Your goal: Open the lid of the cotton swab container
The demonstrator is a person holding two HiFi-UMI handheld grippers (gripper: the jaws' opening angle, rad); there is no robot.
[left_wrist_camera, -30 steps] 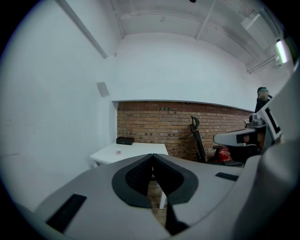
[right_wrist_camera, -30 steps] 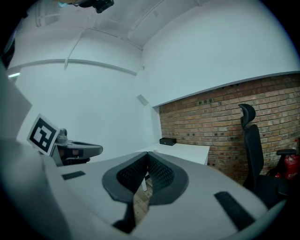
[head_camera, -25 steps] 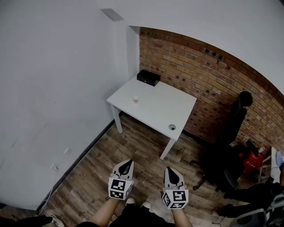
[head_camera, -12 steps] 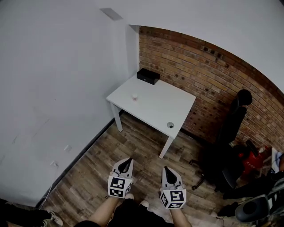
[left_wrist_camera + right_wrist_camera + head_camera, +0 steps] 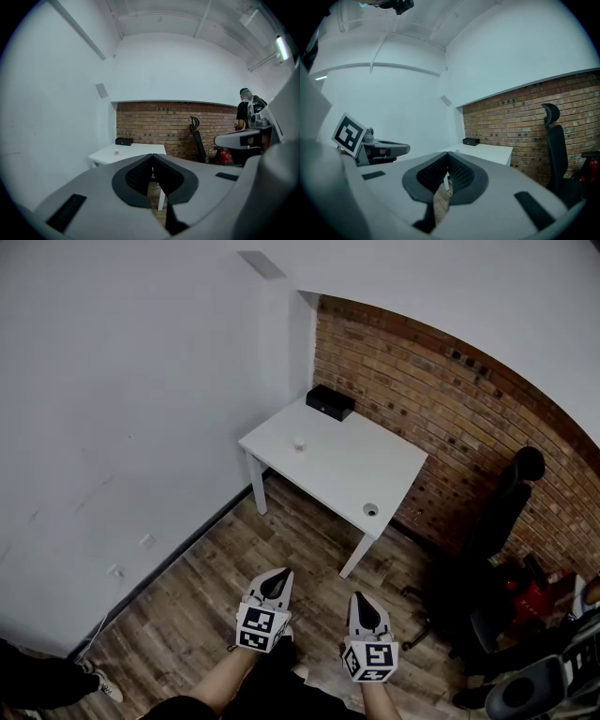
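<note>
The cotton swab container (image 5: 299,442) is a small pale cup standing on the white table (image 5: 347,474), far ahead of me by the brick wall. In the left gripper view the container (image 5: 116,152) is a tiny pinkish shape on the table (image 5: 140,151). My left gripper (image 5: 284,573) and right gripper (image 5: 358,597) are held side by side low in the head view, over the wooden floor, well short of the table. Both are shut with nothing between the jaws, as the left gripper (image 5: 152,155) and right gripper (image 5: 448,154) views show.
A black box (image 5: 330,402) sits at the table's far corner and a small round object (image 5: 370,509) near its front right corner. A black office chair (image 5: 497,521) stands to the right of the table. A person (image 5: 244,110) stands at the right. White wall on the left.
The head view has shifted, so the table sits slightly further right and lower in the frame. Both grippers stay shut and hold their places side by side.
</note>
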